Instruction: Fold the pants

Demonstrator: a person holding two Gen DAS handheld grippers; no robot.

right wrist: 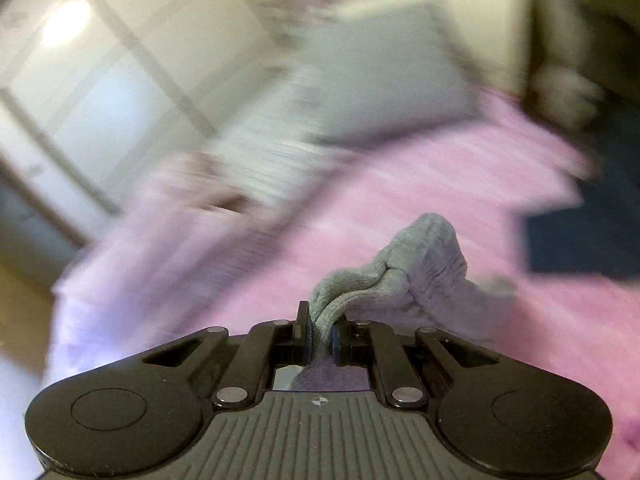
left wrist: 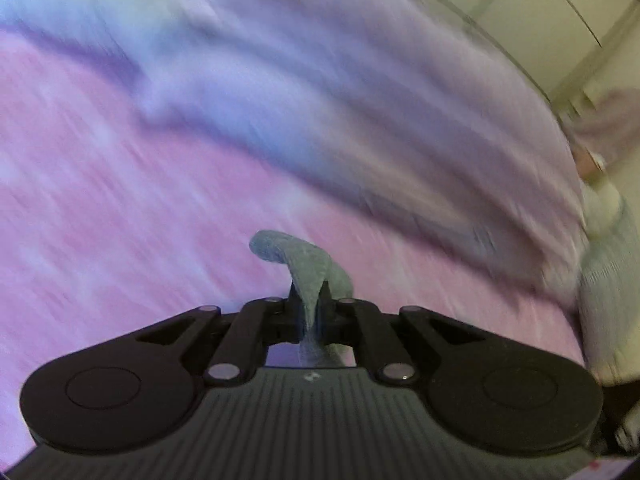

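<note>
Your left claw [left wrist: 310, 300] is clamped on a thin fold of the grey pants [left wrist: 304, 264], which curls up just ahead of its fingertips. Your right claw [right wrist: 320, 330] pinches a thicker bunch of the same pants [right wrist: 404, 272], ribbed cloth bulging ahead and to its right. Beyond both claws lies a pink sheet [left wrist: 120, 208], heavily blurred. Past the right claw, farther off, a pale pillow [right wrist: 384, 76] is smeared by motion; a dark blue patch [right wrist: 580, 240] sits to its right.
</note>
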